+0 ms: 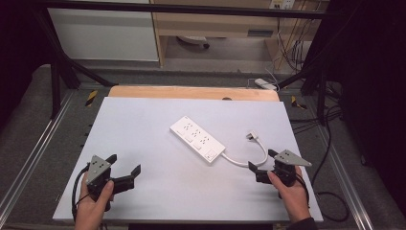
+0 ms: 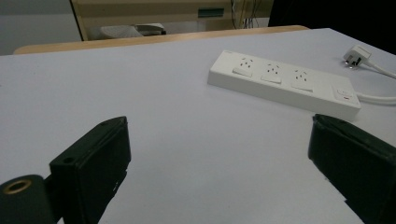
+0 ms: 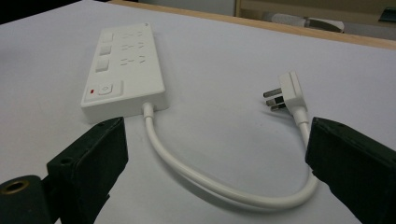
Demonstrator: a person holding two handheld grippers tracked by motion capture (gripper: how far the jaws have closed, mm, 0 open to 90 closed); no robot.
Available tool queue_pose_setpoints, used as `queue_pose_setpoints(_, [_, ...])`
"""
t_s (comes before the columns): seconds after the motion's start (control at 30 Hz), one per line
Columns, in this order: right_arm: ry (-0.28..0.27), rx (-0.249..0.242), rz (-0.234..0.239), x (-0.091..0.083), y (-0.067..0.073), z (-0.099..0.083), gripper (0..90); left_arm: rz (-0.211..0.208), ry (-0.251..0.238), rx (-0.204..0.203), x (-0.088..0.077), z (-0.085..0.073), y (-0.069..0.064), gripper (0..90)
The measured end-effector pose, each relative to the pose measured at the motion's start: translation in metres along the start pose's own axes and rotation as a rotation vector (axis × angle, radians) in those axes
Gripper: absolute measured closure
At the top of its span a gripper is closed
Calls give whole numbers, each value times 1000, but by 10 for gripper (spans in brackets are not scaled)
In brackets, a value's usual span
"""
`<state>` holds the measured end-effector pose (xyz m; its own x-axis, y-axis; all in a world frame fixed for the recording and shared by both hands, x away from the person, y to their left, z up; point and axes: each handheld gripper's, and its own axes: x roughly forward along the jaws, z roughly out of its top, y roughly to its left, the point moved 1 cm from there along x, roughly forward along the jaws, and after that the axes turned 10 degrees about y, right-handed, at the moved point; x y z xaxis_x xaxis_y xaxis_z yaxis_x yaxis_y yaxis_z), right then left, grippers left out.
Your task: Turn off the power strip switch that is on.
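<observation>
One power strip [image 1: 197, 139] lies diagonally, cord end toward right gripper [image 1: 262, 165]; both grippers' fingers wide open, empty.

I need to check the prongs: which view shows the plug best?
The right gripper view: the plug lies close, prongs plain. The left gripper view shows it small at the edge; the high view shows a tiny white shape.

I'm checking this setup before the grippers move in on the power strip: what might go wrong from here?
The cable loops right between the open right gripper jaws, so a careless close may pinch the cord rather than the plug.

The plug lies on its side with prongs exposed; a grip there could slip or twist.

The power strip lies loose on the smooth table, away from the open left gripper, so pulling the cable could drag it.
</observation>
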<state>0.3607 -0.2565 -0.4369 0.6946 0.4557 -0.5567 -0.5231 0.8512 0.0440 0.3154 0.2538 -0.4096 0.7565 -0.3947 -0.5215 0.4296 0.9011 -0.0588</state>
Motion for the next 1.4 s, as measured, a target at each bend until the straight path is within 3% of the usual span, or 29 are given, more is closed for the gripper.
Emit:
queue_pose_setpoints(0.37, [2,8,10,-1,1,0,55,-5,-15,11,0,1,-2,58])
queue_pose_setpoints(1.0, [-6,2,15,0,4,1,34,-49,-51,3,-5,4,-8,49])
queue_pose_setpoints(1.4, [-6,-2,29,0,7,2,33,-67,-62,0,-3,18,-11,48])
